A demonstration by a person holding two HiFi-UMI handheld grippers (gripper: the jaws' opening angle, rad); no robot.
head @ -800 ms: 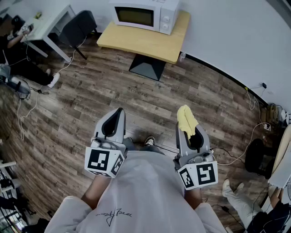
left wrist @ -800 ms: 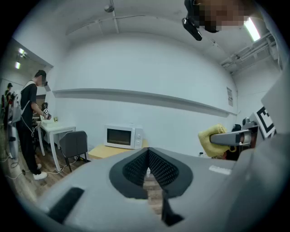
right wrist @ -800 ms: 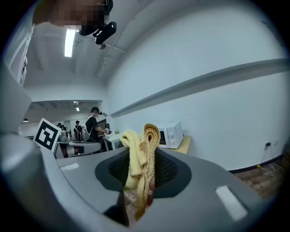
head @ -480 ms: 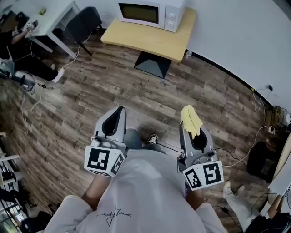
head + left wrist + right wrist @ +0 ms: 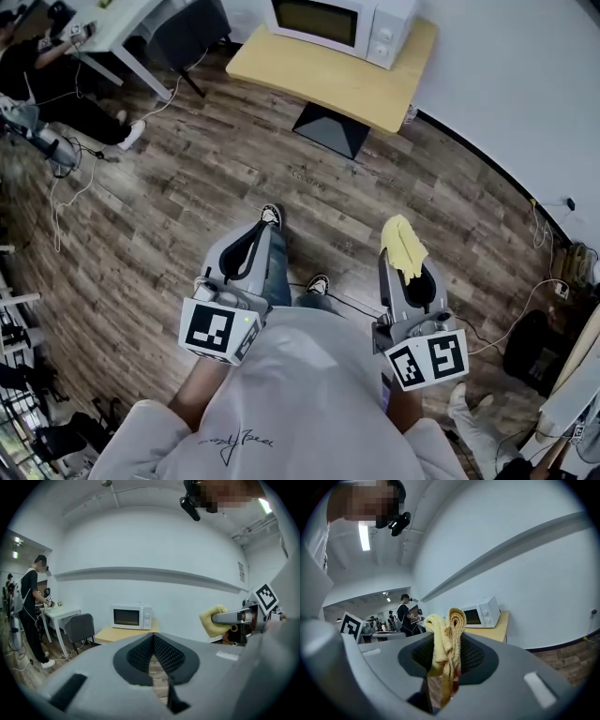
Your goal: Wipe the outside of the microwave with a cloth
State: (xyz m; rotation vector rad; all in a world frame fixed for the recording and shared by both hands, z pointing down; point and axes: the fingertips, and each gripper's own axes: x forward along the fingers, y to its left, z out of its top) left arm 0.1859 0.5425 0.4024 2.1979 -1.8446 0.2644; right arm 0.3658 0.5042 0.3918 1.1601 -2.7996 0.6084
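- Microwave sits further right in the head view than it did a moment ago, with its top now cut off by the frame. Looks like the walk-up is underway, but it's well apart from both grippers, so no wiping yet.
- It's on the wooden table against the wall. The gripper views show its whole front, door and knobs, which the head view crops.
- One shoe has stepped forward past the left gripper, so yeah, mid-stride.
- Left gripper's jaws are clenched together with nothing between them. Its view also catches the other gripper side-on, cloth sticking out the front.
- Right gripper is clamped on the yellow cloth. Only its own view shows the cloth folded double between the pads, with the end poking up past the tips.
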